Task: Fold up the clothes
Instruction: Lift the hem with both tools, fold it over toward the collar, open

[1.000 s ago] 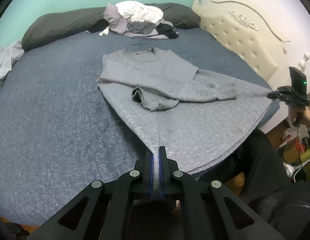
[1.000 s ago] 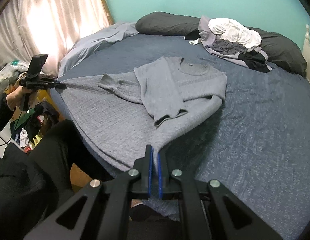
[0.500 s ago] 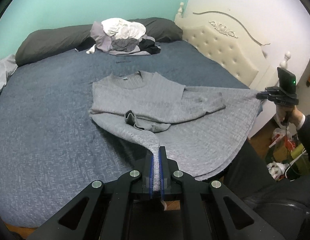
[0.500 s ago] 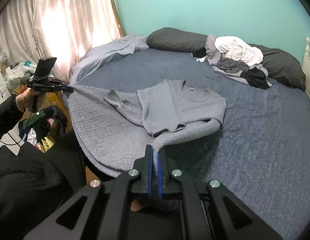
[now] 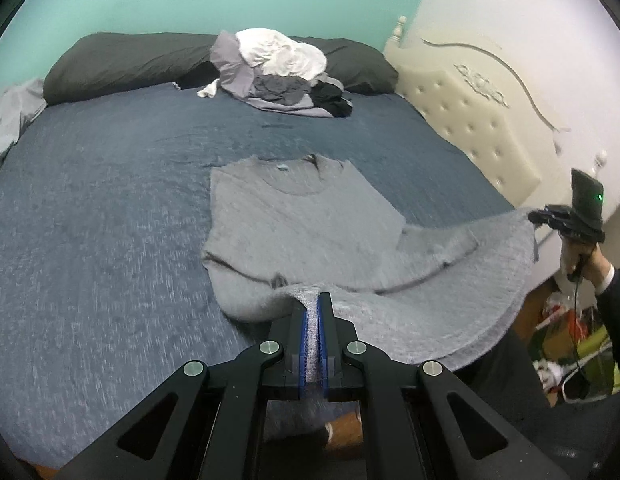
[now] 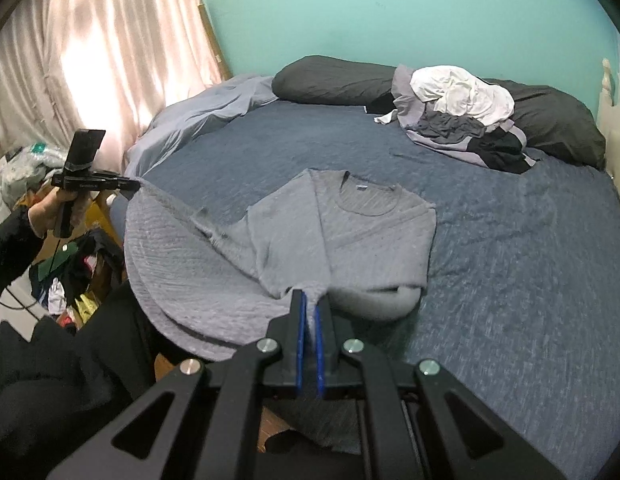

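L gripper [image 5: 313,308], black w/ blue pads, is clamped on one hem corner of the grey knitted sweater [image 5: 294,224]; R gripper [image 6: 309,300], same build, is clamped on the other hem corner. In each wrist view the opposite gripper shows at the frame edge, fabric pinched in its tips, a hand [image 5: 582,260] in a dark sleeve under it. So 2 grippers, both gripping, 1 sweater stretched between them

The sweater's upper part lies flat on the dark blue quilted bedspread [image 5: 102,208], neck w/ a small label pointing to the pillows. Both sleeves are folded in across the chest. The hem part is lifted off the bed & hangs as a curved sheet past the near bed edge, two layers visible at its rim

Further out: 1 heap of unfolded clothes [image 6: 458,120] (white, grey, black pieces) at the far end, well apart from the sweater, lying against 2 black pillows [image 6: 330,80]. 1 pale blue sheet [image 6: 198,116] bunched at the curtain side. Cream tufted headboard [image 5: 470,120] at the other side, teal wall behind. Floor clutter [image 6: 66,272] beside the bed, too jumbled to count. The person's dark-clothed body fills the gap between the bed edge & both grippers, under the hanging hem
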`<state>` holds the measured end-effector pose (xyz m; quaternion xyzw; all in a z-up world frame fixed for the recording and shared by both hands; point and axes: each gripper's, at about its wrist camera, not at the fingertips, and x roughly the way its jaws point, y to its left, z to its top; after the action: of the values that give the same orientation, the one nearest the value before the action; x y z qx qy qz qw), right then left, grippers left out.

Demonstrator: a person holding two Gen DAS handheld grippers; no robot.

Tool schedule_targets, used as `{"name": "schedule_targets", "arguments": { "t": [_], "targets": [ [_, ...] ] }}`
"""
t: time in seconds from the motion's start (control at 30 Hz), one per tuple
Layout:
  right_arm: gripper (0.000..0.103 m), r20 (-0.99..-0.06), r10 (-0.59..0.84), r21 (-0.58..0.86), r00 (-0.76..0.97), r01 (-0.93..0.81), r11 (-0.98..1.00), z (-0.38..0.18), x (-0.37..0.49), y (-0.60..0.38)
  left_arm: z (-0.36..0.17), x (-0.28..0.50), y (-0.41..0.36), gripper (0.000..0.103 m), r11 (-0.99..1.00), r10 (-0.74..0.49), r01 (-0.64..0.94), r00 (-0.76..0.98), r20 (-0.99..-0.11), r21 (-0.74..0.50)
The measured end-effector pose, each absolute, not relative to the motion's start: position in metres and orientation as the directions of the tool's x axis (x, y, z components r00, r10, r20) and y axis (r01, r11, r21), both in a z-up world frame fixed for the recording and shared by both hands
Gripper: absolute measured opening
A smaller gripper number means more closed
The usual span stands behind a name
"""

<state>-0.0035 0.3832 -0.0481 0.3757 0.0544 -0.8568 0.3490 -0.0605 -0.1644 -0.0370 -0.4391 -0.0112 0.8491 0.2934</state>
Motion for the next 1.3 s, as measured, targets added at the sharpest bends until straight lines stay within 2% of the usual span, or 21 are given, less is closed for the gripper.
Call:
{"name": "schedule_targets", "arguments": {
  "t": [0.43, 0.87, 1.3],
  "targets": [
    [0.004, -0.683, -0.565, 0.285, -0.464, 0.543, -0.79, -0.056, -0.145, 0.396, -0.066, -0.204, -0.163, 0.005, -0.852, 0.494, -0.412, -0.427, -0.757, -0.323],
    [0.004, -0.769, -0.506, 0.327, -0.39, 0.441, -0.836, -0.126, -0.291, 0.391, -0.146, -0.354, -0.153, 0.005, -0.865, 0.485, -0.319, -0.338, -0.806, -0.387],
    [0.004, -0.825, -0.456, 0.337, -0.333, 0.356, -0.871, -0.203, -0.393, 0.383, -0.229, -0.438, -0.157, 0.008, -0.871, 0.487, -0.205, -0.238, -0.84, -0.447]
  ]
}}
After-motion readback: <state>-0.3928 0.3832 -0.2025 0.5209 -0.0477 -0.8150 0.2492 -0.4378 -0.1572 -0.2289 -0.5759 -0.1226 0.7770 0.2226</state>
